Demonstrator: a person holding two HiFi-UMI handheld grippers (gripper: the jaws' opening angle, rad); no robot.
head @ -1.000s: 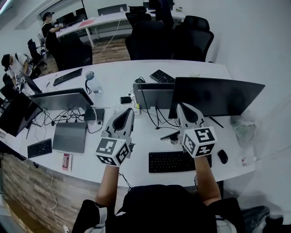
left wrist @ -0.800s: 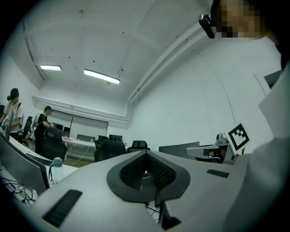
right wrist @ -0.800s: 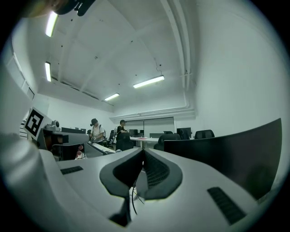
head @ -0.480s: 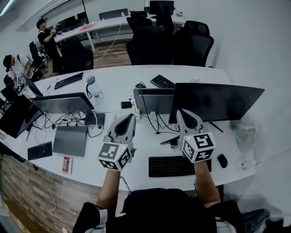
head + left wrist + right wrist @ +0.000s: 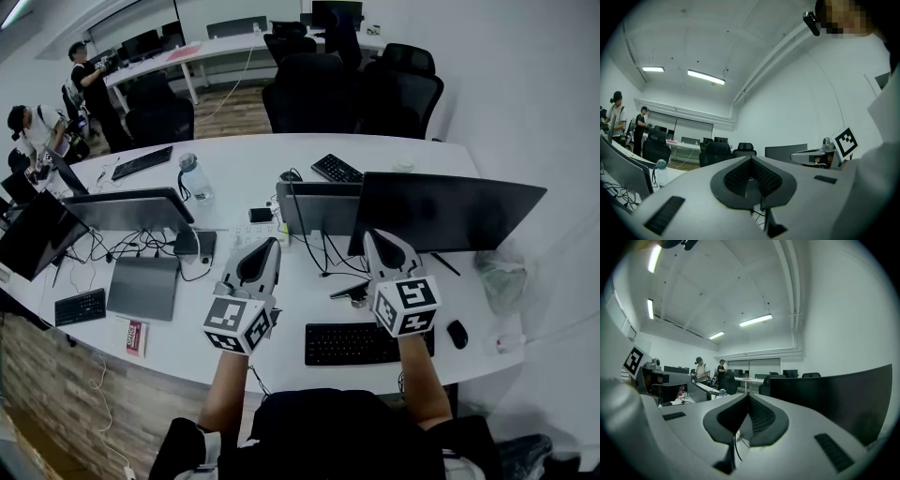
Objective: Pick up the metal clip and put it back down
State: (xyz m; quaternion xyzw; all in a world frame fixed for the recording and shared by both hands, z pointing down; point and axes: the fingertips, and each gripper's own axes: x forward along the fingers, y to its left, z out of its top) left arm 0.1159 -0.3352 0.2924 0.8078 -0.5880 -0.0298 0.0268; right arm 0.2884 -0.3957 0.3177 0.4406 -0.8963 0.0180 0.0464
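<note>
Before pickup: left hand-held gripper (image 5: 266, 244) and right hand-held gripper (image 5: 375, 234) hover closed, empty. Next, the right must open over the likely metal clip (image 5: 356, 297) just to its left.

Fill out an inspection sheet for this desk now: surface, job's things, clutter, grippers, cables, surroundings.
Surface: white desk, crowded.
Job's things: small dark item beside the right gripper, possibly the metal clip; too small to tell.
Clutter: keyboard, mouse, monitors, water bottle, grey laptop.
Grippers: left gripper and right gripper both shut, nothing between the jaws.
Cables: black tangle at the desk's left; more between the grippers.
Surroundings: office chairs, two people at far left.
</note>
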